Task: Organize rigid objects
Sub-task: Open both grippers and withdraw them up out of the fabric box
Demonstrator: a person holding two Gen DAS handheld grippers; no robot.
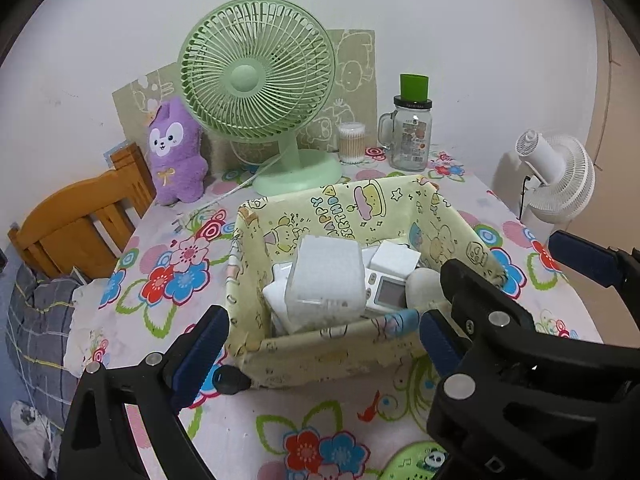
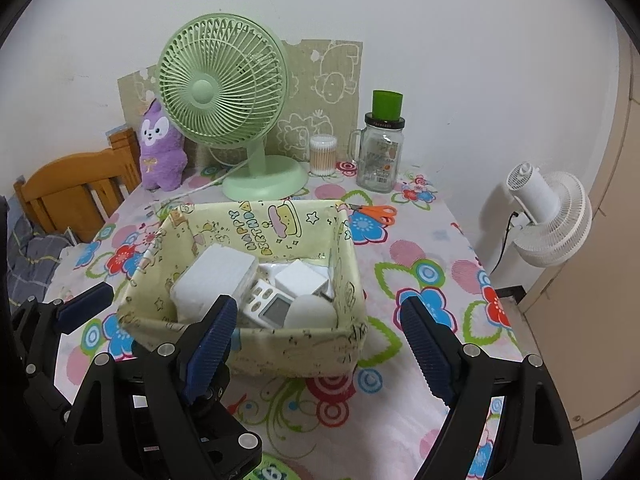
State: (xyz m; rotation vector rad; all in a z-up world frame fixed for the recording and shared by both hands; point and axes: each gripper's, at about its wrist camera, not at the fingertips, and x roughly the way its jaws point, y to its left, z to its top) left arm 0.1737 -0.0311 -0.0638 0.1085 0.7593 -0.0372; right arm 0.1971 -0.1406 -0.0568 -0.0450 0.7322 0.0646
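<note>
A pale yellow fabric basket [image 1: 320, 354] [image 2: 304, 350] with cartoon print stands on the flowered tablecloth. Inside lie a big white box [image 1: 326, 276] [image 2: 214, 276], a smaller white cube [image 1: 394, 258] [image 2: 300, 278], a white device with a small screen [image 1: 388, 292] [image 2: 276, 308] and a white rounded thing [image 1: 424, 286] [image 2: 310, 312]. My left gripper [image 1: 320, 348] hovers open before the basket's near wall, its pads clear of the cloth. My right gripper [image 2: 320, 354] is open at the basket's near right corner, nothing pressed between its blue pads [image 2: 428, 354]. Its far pad [image 1: 584, 260] shows in the left wrist view.
Behind the basket stand a green desk fan [image 1: 256, 80], a purple plush [image 1: 176, 152], a tub of cotton swabs [image 1: 352, 142] and a glass jar with a green lid [image 1: 412, 136]. Orange scissors [image 2: 376, 213] lie right of the basket. A white fan [image 2: 548, 220] is off the table's right edge, a wooden chair [image 1: 80, 220] left.
</note>
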